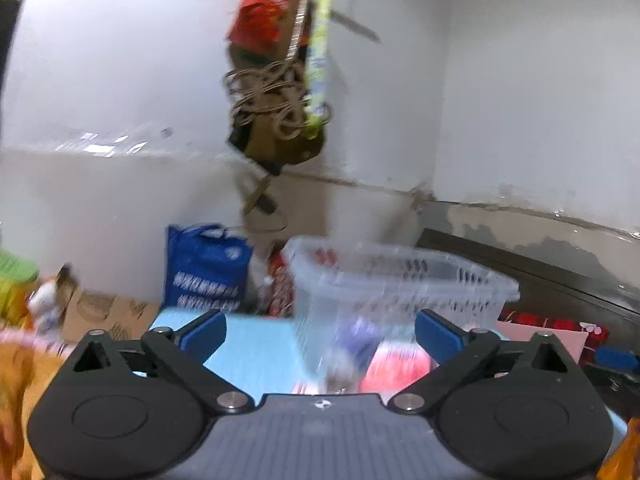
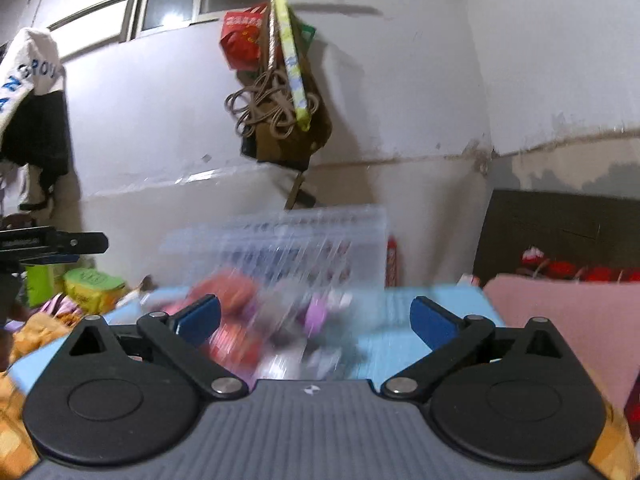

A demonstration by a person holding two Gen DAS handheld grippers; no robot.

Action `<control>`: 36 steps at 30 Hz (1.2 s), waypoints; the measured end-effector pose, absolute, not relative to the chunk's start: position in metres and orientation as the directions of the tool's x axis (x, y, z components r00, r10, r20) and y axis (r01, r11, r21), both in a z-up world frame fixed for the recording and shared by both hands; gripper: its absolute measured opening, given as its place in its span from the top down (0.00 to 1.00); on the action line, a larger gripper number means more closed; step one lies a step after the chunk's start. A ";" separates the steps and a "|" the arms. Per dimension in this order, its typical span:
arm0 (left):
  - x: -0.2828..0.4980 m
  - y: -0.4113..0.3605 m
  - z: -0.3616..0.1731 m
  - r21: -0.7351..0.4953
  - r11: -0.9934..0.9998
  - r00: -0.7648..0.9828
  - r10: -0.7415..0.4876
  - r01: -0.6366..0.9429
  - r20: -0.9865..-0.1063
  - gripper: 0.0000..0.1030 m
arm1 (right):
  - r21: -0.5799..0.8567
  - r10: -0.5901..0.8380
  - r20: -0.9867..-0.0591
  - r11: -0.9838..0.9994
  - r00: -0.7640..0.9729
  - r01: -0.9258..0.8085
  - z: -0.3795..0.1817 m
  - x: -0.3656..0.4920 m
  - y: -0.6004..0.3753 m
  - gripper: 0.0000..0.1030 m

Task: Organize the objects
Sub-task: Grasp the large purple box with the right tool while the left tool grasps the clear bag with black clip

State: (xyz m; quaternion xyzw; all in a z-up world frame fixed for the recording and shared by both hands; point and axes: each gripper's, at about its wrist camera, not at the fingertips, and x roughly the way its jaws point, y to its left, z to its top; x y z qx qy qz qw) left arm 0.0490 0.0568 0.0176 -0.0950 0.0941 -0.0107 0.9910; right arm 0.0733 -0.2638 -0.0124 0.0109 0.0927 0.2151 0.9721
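1. While both views are blurred, your left gripper (image 1: 318, 334) and right gripper (image 2: 316, 320) each stand with jaws spread wide, holding nothing.
2. Item: clear basket (image 1: 404, 280), on the blue mat (image 1: 256, 348), ahead of both grippers.
3. Item: loose objects (image 2: 240, 320), red, purple and grey, heaped on the mat in front of the basket; too smeared to name.
4. Step, as judged: approach, before any pick.
5. Next: you likely need to steady, choose one object, then close on it.
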 end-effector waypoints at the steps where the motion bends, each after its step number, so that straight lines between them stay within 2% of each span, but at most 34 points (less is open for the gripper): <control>1: 0.041 0.057 0.011 -0.192 0.981 0.982 -0.034 -0.002 -0.188 0.03 | 0.085 0.432 -0.178 0.902 0.884 -0.424 -0.017 0.066 -0.265 0.00; 4: 0.023 0.058 -0.004 -0.204 0.978 0.982 0.000 -0.039 -0.189 0.08 | 0.137 0.467 -0.197 0.884 0.862 -0.447 -0.032 0.053 -0.260 0.06; 7: 0.017 0.059 -0.016 -0.207 0.977 0.974 -0.005 -0.043 -0.225 0.15 | 0.106 0.432 -0.218 0.902 0.875 -0.419 -0.041 0.054 -0.248 0.20; 8: 0.018 0.060 -0.021 -0.209 0.977 0.969 -0.012 -0.041 -0.247 0.21 | 0.113 0.434 -0.228 0.901 0.871 -0.419 -0.042 0.059 -0.245 0.27; 10: 0.016 0.060 -0.032 -0.217 0.975 0.960 -0.019 -0.043 -0.279 0.25 | 0.143 0.451 -0.231 0.892 0.862 -0.428 -0.043 0.063 -0.244 0.33; 20: 0.024 0.043 -0.043 -0.160 0.985 0.950 0.006 -0.059 -0.313 0.25 | 0.073 0.419 -0.306 0.906 0.855 -0.418 -0.060 0.067 -0.224 0.37; 25: 0.030 0.034 -0.048 -0.136 0.989 0.942 0.008 -0.057 -0.335 0.25 | 0.062 0.422 -0.307 0.903 0.853 -0.425 -0.064 0.062 -0.225 0.46; 26: 0.031 0.033 -0.050 -0.124 0.990 0.941 0.017 -0.063 -0.339 0.29 | 0.054 0.419 -0.308 0.904 0.854 -0.424 -0.064 0.061 -0.225 0.51; 29: 0.034 0.034 -0.052 -0.146 0.989 0.935 -0.024 -0.030 -0.353 0.51 | 0.069 0.418 -0.293 0.906 0.860 -0.417 -0.062 0.058 -0.232 0.51; 36: 0.034 0.029 -0.056 -0.118 0.992 0.940 -0.007 -0.035 -0.341 0.50 | 0.086 0.407 -0.269 0.913 0.873 -0.399 -0.056 0.055 -0.245 0.51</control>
